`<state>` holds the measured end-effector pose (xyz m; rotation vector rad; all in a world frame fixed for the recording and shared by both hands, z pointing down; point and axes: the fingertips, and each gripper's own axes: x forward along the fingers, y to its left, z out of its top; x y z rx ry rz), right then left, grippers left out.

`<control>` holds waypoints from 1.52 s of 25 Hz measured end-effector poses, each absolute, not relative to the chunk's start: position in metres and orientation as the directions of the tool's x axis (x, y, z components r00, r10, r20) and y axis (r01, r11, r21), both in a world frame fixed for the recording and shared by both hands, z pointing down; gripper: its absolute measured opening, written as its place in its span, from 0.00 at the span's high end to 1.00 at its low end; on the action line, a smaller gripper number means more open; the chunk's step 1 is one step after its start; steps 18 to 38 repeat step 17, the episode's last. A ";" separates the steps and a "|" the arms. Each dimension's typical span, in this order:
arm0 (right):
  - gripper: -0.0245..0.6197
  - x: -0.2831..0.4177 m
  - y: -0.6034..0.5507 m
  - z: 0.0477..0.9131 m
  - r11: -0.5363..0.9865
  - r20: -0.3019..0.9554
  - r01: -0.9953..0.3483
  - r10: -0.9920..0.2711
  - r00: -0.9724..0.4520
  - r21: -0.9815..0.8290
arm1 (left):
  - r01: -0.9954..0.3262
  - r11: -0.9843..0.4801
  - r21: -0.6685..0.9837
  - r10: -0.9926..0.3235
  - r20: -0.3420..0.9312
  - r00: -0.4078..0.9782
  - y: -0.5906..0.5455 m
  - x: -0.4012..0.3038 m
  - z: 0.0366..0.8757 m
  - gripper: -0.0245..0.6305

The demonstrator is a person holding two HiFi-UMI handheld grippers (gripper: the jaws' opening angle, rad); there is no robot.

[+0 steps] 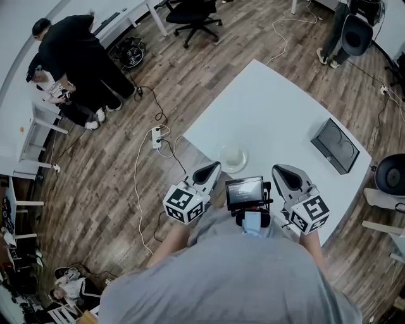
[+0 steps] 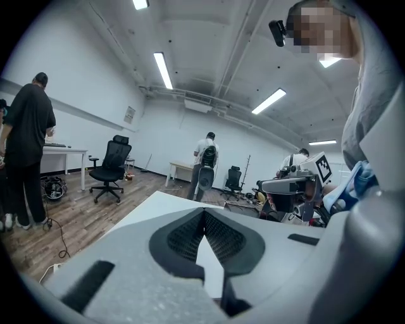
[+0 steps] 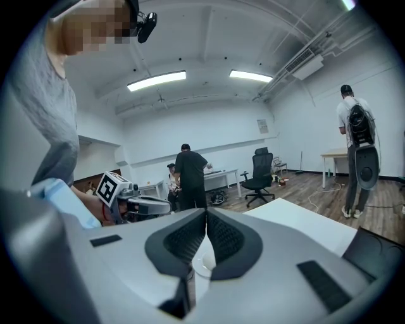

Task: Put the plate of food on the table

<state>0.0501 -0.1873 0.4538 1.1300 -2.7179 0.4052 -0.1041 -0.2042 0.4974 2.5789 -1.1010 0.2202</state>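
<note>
A round white plate with pale food sits on the white table, near its front edge. My left gripper hovers just left of the plate, jaws shut and empty. My right gripper is to the plate's right, also shut with nothing held. In the left gripper view the fingertips meet at the left gripper over the table, and the other gripper shows at right. In the right gripper view the plate shows below the closed right gripper.
A black square tray lies at the table's right end. A small screen hangs at my chest between the grippers. A power strip and cables lie on the wooden floor at left. People and an office chair stand farther off.
</note>
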 end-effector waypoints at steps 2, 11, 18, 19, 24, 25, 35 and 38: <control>0.91 0.050 -0.187 0.454 0.675 0.259 -0.714 -0.668 -0.698 -0.184 | -0.722 -0.649 0.239 -0.673 0.263 0.691 -0.205 -0.104 0.497 0.93; 0.91 0.053 -0.186 0.454 0.667 0.263 -0.721 -0.673 -0.691 -0.187 | -0.722 -0.648 0.243 -0.670 0.270 0.691 -0.203 -0.104 0.498 0.93; 0.91 0.050 -0.185 0.452 0.664 0.262 -0.724 -0.677 -0.688 -0.188 | -0.723 -0.643 0.253 -0.672 0.268 0.691 -0.201 -0.107 0.497 0.93; 0.91 0.050 -0.185 0.452 0.664 0.262 -0.724 -0.677 -0.688 -0.188 | -0.723 -0.643 0.253 -0.672 0.268 0.691 -0.201 -0.107 0.497 0.93; 0.91 0.050 -0.185 0.452 0.664 0.262 -0.724 -0.677 -0.688 -0.188 | -0.723 -0.643 0.253 -0.672 0.268 0.691 -0.201 -0.107 0.497 0.93; 0.91 0.050 -0.185 0.452 0.664 0.262 -0.724 -0.677 -0.688 -0.188 | -0.723 -0.643 0.253 -0.672 0.268 0.691 -0.201 -0.107 0.497 0.93; 0.91 0.050 -0.185 0.452 0.664 0.262 -0.724 -0.677 -0.688 -0.188 | -0.723 -0.643 0.253 -0.672 0.268 0.691 -0.201 -0.107 0.497 0.93; 0.91 0.050 -0.185 0.452 0.664 0.262 -0.724 -0.677 -0.688 -0.188 | -0.723 -0.643 0.253 -0.672 0.268 0.691 -0.201 -0.107 0.497 0.93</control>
